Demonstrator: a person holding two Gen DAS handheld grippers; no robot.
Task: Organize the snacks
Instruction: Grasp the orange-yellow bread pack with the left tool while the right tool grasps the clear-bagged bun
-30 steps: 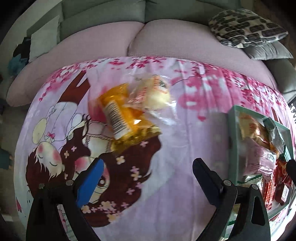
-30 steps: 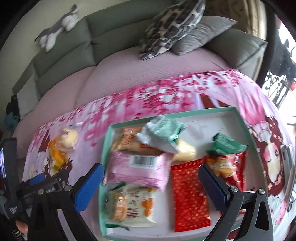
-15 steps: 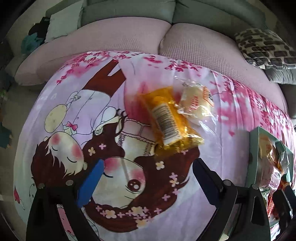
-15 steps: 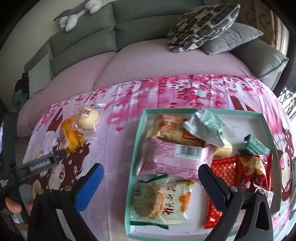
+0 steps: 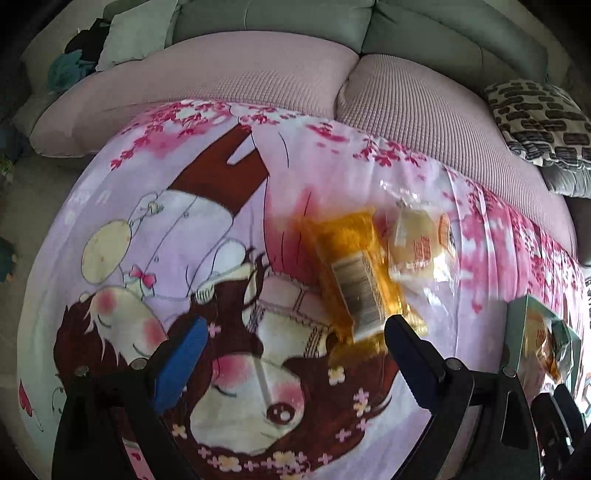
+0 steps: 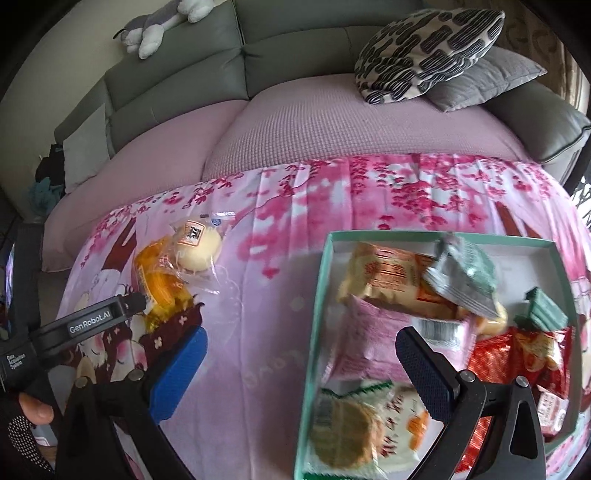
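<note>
An orange snack packet [image 5: 352, 277] and a pale round bun in clear wrap [image 5: 421, 245] lie side by side on the pink printed cloth [image 5: 184, 221]. My left gripper [image 5: 295, 354] is open and empty, its right finger just short of the orange packet. Both snacks also show in the right wrist view, the orange packet [image 6: 162, 284] and the bun [image 6: 197, 247]. My right gripper [image 6: 299, 365] is open and empty above the left edge of the green tray [image 6: 314, 317], which holds several snack packets.
A pink-covered sofa seat [image 6: 314, 125] runs behind the cloth, with patterned and grey cushions [image 6: 428, 44] at the right and a plush toy [image 6: 159, 22] on the sofa back. The tray's corner [image 5: 517, 332] shows at the right of the left wrist view.
My left gripper has swung left and come closer to the orange packet and bun. My right gripper has shifted left, so the tray now sits further right in its view.
</note>
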